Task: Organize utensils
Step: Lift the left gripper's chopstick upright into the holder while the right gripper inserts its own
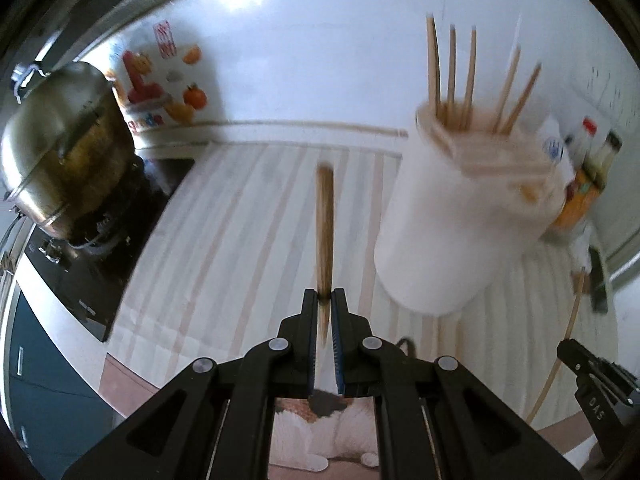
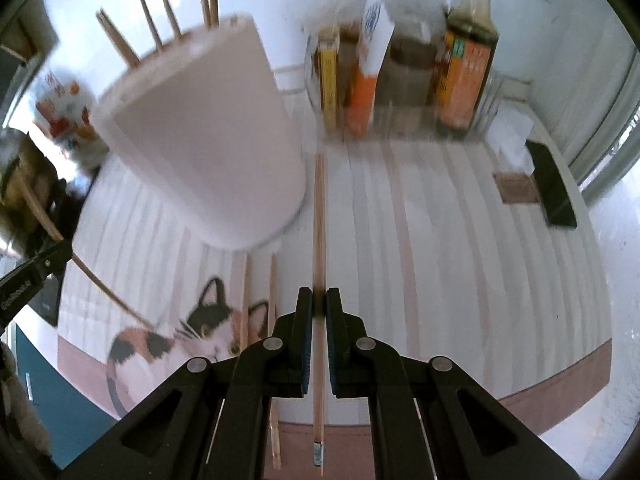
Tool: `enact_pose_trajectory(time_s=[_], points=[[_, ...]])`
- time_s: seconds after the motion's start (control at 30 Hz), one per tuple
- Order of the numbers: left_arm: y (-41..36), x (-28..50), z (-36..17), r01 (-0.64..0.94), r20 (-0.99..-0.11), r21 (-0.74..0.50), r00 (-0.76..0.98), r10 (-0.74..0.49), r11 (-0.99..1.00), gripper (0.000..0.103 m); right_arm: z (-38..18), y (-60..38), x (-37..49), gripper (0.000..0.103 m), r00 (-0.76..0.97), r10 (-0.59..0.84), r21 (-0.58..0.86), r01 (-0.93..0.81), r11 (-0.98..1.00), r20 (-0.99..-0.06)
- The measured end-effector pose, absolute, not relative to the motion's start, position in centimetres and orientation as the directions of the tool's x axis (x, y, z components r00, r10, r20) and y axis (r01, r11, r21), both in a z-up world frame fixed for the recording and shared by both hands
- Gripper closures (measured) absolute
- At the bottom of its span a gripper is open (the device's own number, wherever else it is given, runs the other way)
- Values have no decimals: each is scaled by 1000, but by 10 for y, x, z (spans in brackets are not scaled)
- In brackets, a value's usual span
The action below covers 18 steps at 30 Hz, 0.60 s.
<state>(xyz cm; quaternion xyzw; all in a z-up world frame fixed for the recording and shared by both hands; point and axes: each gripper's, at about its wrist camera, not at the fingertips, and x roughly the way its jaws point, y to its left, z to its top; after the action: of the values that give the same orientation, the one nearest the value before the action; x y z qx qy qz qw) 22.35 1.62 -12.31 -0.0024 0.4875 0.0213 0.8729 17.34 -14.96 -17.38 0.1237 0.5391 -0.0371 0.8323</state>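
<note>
My left gripper [image 1: 324,294] is shut on a wooden chopstick [image 1: 325,224] that points forward above the striped mat. A white utensil holder [image 1: 460,216] with several chopsticks standing in it is to its right; it also shows in the right wrist view [image 2: 200,132]. My right gripper [image 2: 319,300] is shut on another wooden chopstick [image 2: 319,220] that points forward, just right of the holder. Two loose chopsticks [image 2: 273,300] lie on the mat by the holder's base. The right gripper's tip [image 1: 584,368] shows at the left view's lower right.
A striped mat with a cat picture [image 2: 440,240] covers the counter. A steel pot [image 1: 60,148] sits on a black hob at the left. Sauce bottles and boxes [image 2: 464,52] stand at the back right. A dark phone [image 2: 554,188] lies at the right edge.
</note>
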Motion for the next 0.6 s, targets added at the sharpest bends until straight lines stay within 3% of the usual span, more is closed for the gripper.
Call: enact_pose_trajectory(time_s=[0.27,0.6], points=[[35,223,-55,-78,-772,-119,634,-43,990,99,-127,-165,183,96,539,76,245,250,937,-839],[29,242,39,0,-637,-279,749,-185,960,99,-16,-179,220,96,742,137,407,196,892,-656]])
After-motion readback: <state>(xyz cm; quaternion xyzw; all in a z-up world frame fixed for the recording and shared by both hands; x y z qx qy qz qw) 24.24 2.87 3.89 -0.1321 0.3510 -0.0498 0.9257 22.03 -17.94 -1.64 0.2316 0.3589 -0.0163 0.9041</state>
